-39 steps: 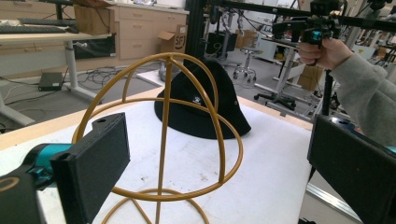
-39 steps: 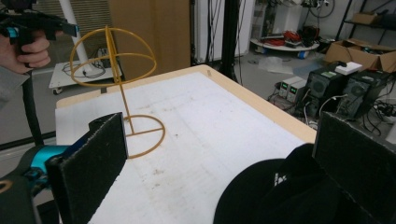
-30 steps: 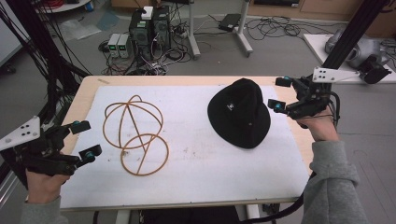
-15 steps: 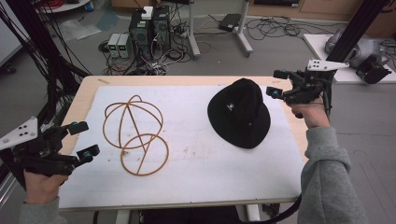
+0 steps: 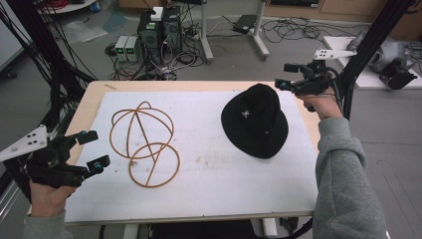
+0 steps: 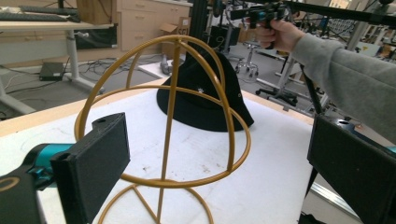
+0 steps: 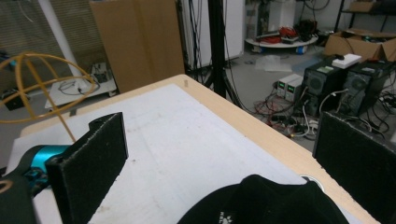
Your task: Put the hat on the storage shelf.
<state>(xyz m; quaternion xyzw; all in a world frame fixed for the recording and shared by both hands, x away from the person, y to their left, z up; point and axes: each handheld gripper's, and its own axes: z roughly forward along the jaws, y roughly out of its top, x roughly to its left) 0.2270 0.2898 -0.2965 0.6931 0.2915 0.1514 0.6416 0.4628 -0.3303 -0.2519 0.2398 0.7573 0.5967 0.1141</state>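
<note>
Left gripper (image 5: 92, 148): held at the near left edge of the table (image 5: 89, 99), above the white sheet's (image 5: 209, 164) left border; its jaws are spread wide apart and nothing is gripped or touched between them.
Left gripper's own view: the two black pads (image 6: 93, 163) are seen far apart at the bottom corners, with the wire frame framed in the gap between them but not in contact with either pad.
Right gripper (image 5: 287, 75): raised above the far right corner of the table, just beyond the hat's crown; its jaws are parted widely and nothing is held.
Right gripper's own view: the pads (image 7: 91, 161) stand well apart, with the crown of the hat seen low between them; no contact with the fabric is seen.
Black hat (image 5: 256, 119): laid brim-down on the right part of the white sheet, a small white logo visible on the crown; it is touched by neither gripper.
Gold wire frame (image 5: 144, 142): a domed cage on a ring base, stood on the left part of the sheet, near the left gripper and well apart from the hat.
Hands: the left hand (image 5: 45, 196) is wrapped around its gripper's handle at the near edge; the right hand (image 5: 321, 102) is closed around its handle, a grey sleeve (image 5: 343, 174) trailing along the right side.
</note>
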